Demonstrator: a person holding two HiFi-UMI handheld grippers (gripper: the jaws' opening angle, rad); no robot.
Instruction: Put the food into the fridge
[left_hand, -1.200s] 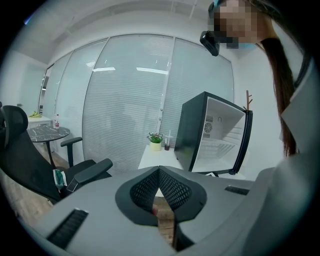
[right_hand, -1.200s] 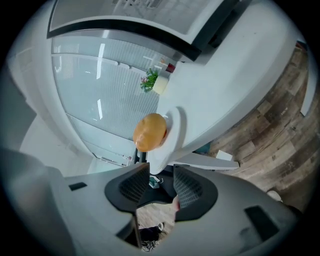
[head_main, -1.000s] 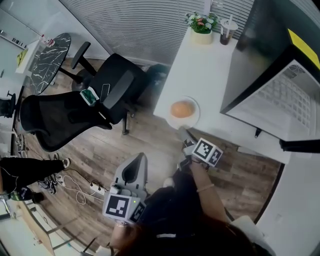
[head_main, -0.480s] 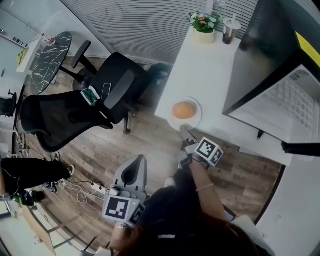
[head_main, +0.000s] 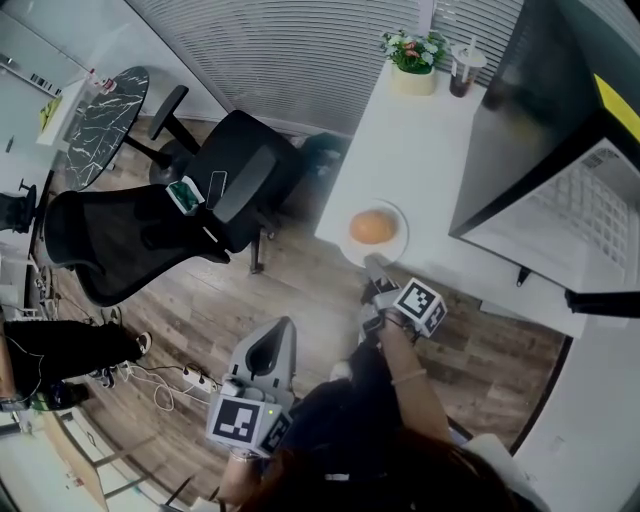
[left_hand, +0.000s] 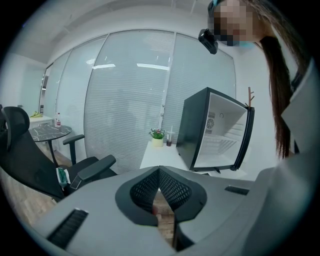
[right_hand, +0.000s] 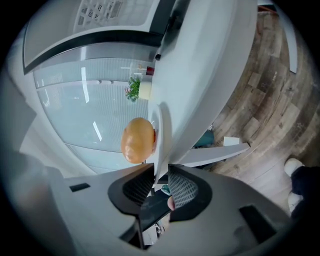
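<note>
An orange bun (head_main: 372, 228) lies on a white plate (head_main: 398, 246) at the near edge of the white table (head_main: 410, 140). My right gripper (head_main: 372, 266) reaches the plate's near rim from below. In the right gripper view the plate (right_hand: 162, 132) stands edge-on between the closing jaws, its rim filling the gap, with the bun (right_hand: 138, 140) just beyond my right gripper (right_hand: 161, 169). The black fridge (head_main: 560, 130) stands open at the right. My left gripper (head_main: 280, 328) hangs low over the floor, shut and empty (left_hand: 159, 172), pointing towards the fridge (left_hand: 215, 130).
A potted plant (head_main: 412, 55) and a lidded cup (head_main: 463, 65) stand at the table's far end. A black office chair (head_main: 150, 230) and a round marbled table (head_main: 105, 110) are at the left. Cables and a power strip (head_main: 190, 378) lie on the wooden floor.
The right gripper has crept slightly closer to the plate's near rim. The plate, the bun and the left gripper keep their places.
</note>
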